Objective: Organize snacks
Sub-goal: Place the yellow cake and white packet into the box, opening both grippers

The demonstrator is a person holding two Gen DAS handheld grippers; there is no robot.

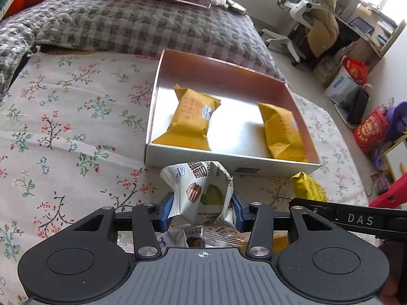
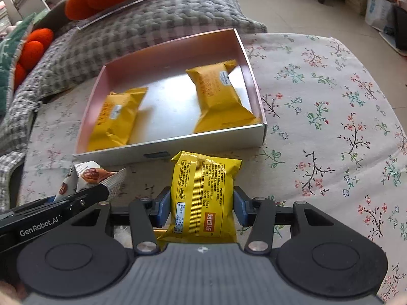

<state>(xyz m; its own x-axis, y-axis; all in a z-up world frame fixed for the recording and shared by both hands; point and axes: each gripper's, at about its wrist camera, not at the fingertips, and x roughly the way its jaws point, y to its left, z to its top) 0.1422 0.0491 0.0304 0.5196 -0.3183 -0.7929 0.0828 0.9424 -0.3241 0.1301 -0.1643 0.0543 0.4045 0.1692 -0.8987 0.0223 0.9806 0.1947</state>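
Snacks are what's getting sorted, and going from biggest thing down: the floral tablecloth (image 2: 330, 101) covers the whole work surface, with a grey checked quilt (image 1: 127, 23) behind it. Sitting on the cloth is the shallow box (image 1: 155, 96) with a pinkish inner wall and shiny floor, and two yellow packets (image 1: 193, 117) already lie in it, one toward each side with bare floor between them. So I'd say the job is about halfway, mid-carry on the next pair. The right gripper (image 2: 201, 203) is clamped on a yellow snack pack (image 2: 203, 195), printed back side up, held just in front of the box's near wall. The left gripper (image 1: 202, 212) has its blue pads squeezing a white snack pack (image 1: 201, 190), which is crumpled and sticking up between them, also just short of the near wall. Both look held off the cloth, but I can't tell how high. More wrappers show under the left tool, too hidden to call. Next move, my guess: lift each pack over the near wall and set it in the free middle strip without landing on the ones already there. The white one is grabbed low and looks floppy, so it could slip or tip on release.
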